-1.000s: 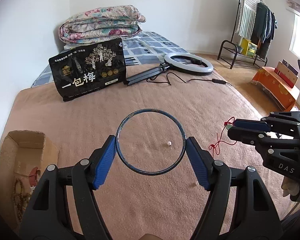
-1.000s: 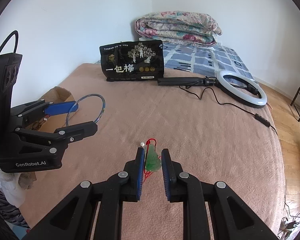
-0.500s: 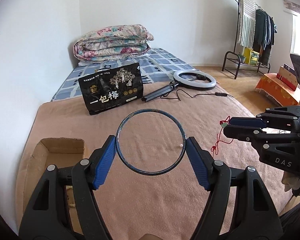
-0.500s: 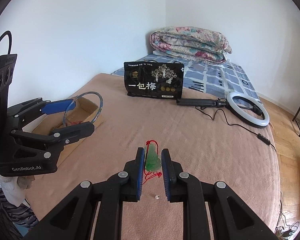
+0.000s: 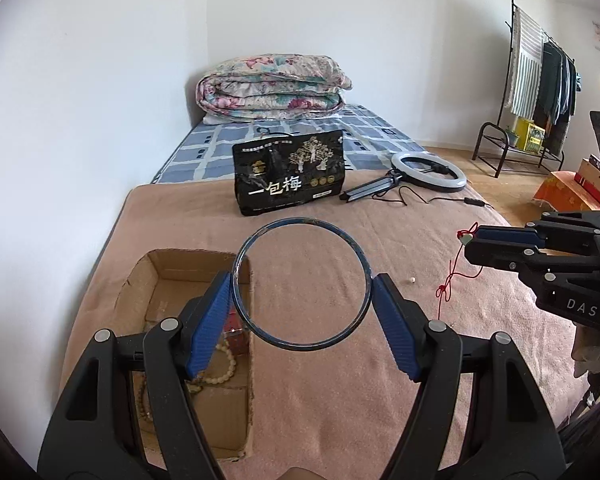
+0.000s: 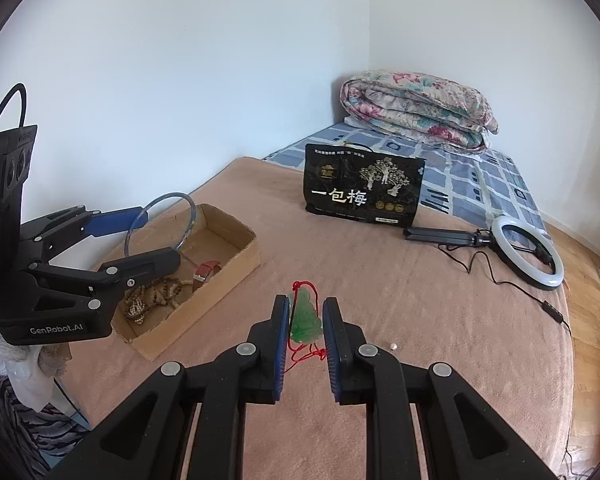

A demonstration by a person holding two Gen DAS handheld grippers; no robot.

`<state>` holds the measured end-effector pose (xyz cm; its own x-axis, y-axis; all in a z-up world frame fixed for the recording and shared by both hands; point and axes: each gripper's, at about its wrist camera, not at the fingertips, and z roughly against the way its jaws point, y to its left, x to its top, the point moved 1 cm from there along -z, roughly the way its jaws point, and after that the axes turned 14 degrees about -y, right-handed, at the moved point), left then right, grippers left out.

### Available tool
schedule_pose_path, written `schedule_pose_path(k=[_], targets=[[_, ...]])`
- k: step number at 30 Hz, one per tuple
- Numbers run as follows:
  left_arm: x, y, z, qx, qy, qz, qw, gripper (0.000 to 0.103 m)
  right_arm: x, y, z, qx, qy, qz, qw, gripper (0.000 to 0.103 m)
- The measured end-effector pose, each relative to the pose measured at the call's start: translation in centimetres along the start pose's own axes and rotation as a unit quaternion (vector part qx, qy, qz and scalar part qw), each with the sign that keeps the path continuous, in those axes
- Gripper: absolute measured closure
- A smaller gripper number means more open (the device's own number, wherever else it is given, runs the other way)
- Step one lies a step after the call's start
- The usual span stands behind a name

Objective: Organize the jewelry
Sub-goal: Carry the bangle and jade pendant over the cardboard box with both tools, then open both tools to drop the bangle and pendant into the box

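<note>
My left gripper (image 5: 302, 298) is shut on a thin blue bangle (image 5: 359, 261), held by its two sides above the right edge of an open cardboard box (image 5: 188, 258). Bead strings (image 6: 152, 296) and a red-strapped watch (image 6: 206, 270) lie in the box (image 6: 236, 268). My right gripper (image 6: 306, 314) is shut on a green jade pendant (image 6: 306, 320), its red cord (image 6: 304, 356) dangling below. In the left wrist view the right gripper (image 5: 470, 242) is at the right with the cord (image 5: 450, 280) hanging. A small pearl (image 5: 411, 279) lies on the pink blanket (image 5: 308, 380).
A black snack bag (image 5: 290, 178) stands mid-bed, a ring light (image 5: 428, 170) with its cable lies right of it, and a folded floral quilt (image 5: 272, 88) sits against the far wall. A clothes rack (image 5: 540, 80) stands on the floor at the right.
Both grippers have drawn back, up and to the left with bangle and pendant still held. The box has come under the left gripper; the pearl now lies right of the right gripper.
</note>
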<state>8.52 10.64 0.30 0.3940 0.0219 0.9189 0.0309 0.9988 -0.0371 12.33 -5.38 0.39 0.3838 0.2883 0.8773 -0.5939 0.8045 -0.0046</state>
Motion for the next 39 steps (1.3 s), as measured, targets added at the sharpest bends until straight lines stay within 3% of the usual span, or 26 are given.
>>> schedule_pose_path(k=[12,23,30,39], targets=[[-2.6,8.7,1.5,0.061,0.022,0.037,0.9972,0.03,1.1,5.8,-4.0,0.04,0.003,0.012,0.999,0.087],[-5.4,14.2,1.4,0.095,0.053,0.088,0.9901,0.03,1.3,10.1,-8.0,0.068,0.017,0.018,0.997,0.087],[-7.3,15.2,0.8,0.095,0.08,0.096,0.9876,0.03,1.4,11.9,-10.5,0.077,0.028,0.019,0.996,0.087],[-8.5,14.0,0.0,0.082,0.098,0.069,0.9893,0.03,1.1,13.5,-13.8,0.086,0.043,0.014,0.995,0.087]])
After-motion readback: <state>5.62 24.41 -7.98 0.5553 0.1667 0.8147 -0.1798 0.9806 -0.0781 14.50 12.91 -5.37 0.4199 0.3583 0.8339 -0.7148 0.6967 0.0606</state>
